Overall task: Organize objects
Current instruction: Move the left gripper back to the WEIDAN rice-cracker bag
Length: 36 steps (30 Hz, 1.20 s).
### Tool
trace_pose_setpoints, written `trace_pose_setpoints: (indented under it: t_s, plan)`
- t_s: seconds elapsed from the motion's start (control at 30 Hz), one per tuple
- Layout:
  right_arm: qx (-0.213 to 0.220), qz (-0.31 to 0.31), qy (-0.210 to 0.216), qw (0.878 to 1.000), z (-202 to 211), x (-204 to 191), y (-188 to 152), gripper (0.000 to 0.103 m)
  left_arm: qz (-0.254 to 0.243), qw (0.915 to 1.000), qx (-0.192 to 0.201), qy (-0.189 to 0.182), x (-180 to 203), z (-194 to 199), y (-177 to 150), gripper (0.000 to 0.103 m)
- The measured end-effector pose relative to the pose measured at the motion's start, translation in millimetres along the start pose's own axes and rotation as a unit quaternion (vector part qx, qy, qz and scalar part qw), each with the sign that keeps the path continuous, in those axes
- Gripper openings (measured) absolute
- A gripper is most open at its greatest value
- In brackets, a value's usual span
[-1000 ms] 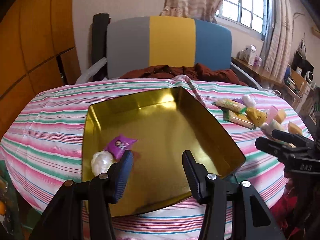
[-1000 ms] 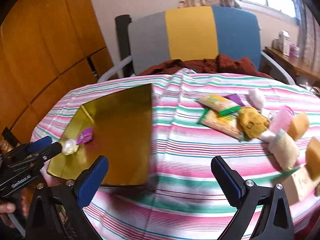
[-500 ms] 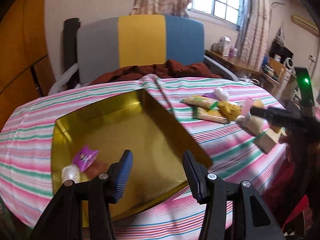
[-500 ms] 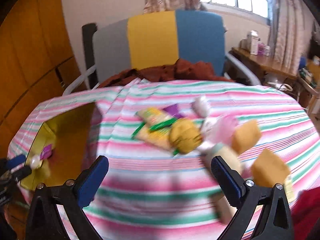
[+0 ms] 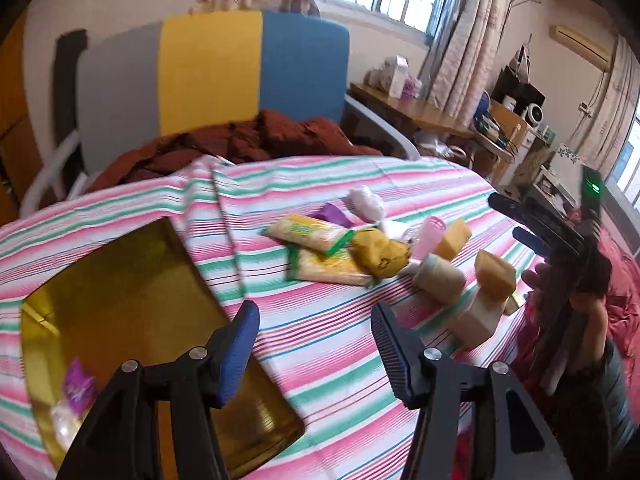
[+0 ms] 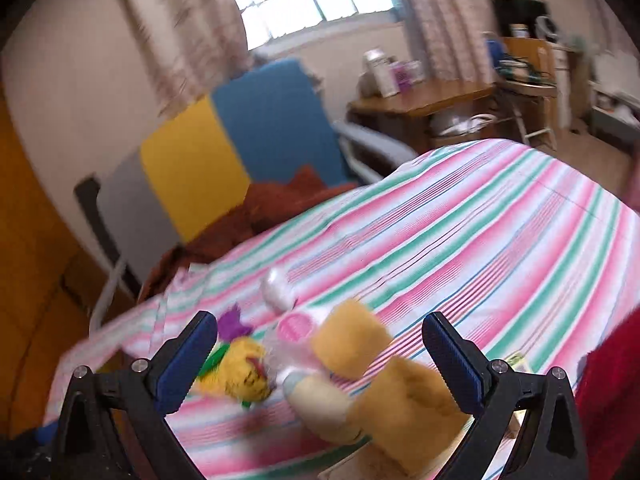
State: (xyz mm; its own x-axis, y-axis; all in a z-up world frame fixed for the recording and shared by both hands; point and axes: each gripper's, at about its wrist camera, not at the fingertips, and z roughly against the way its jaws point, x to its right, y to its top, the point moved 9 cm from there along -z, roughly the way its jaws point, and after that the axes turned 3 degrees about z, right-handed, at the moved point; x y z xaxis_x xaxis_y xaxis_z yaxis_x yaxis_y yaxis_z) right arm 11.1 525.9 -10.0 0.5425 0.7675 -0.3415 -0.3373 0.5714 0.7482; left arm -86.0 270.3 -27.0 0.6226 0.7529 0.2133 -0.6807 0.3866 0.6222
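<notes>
A gold tray [image 5: 120, 300] lies at the lower left of the left wrist view with a purple packet [image 5: 78, 386] and a white sweet [image 5: 64, 424] inside. My left gripper [image 5: 316, 348] is open and empty over the striped cloth beside the tray's right edge. Beyond it sits a snack pile: yellow-green packets [image 5: 308, 232], a yellow bun [image 5: 380, 252], a pink cup [image 5: 430, 236] and tan cakes [image 5: 494, 274]. My right gripper [image 6: 320, 356] hangs open just above that pile, with a tan cake [image 6: 350, 344] and the pink cup [image 6: 296, 328] between its fingers.
A grey, yellow and blue chair [image 5: 212, 68] with brown cloth [image 5: 248, 140] stands behind the table. A hand [image 5: 588, 300] holds the right gripper [image 5: 506, 218] at the table's right edge. A cluttered wooden desk [image 5: 420, 108] is at the back right.
Both grippers swung right, away from the tray and toward the snack pile. The right gripper has come down close over the snacks. Both stayed open.
</notes>
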Motion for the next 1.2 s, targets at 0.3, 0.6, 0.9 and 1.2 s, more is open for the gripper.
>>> trace_pose_setpoints:
  t_s: [0.3, 0.6, 0.9, 1.2]
  plan:
    - [0.032, 0.000, 0.027, 0.999, 8.2, -10.6, 7.2, 0.103, 0.096, 0.9914, -0.089, -0.013, -1.9, -90.6, 41.4, 0.069]
    - [0.038, -0.008, 0.079, 0.996, 14.7, -19.6, 7.4, 0.103, 0.164, 0.9752, -0.146, 0.027, -22.1, -166.2, 53.6, 0.076]
    - [0.040, -0.007, 0.105, 0.994, 16.6, -27.9, 7.8, 0.103, 0.191, 0.9659, -0.170, 0.040, -25.8, -207.6, 65.7, 0.076]
    - [-0.002, -0.033, 0.143, 0.989, 4.5, -29.9, -0.8, 0.103, 0.140, 0.9691, -0.196, 0.052, -37.5, -221.6, 57.4, 0.056]
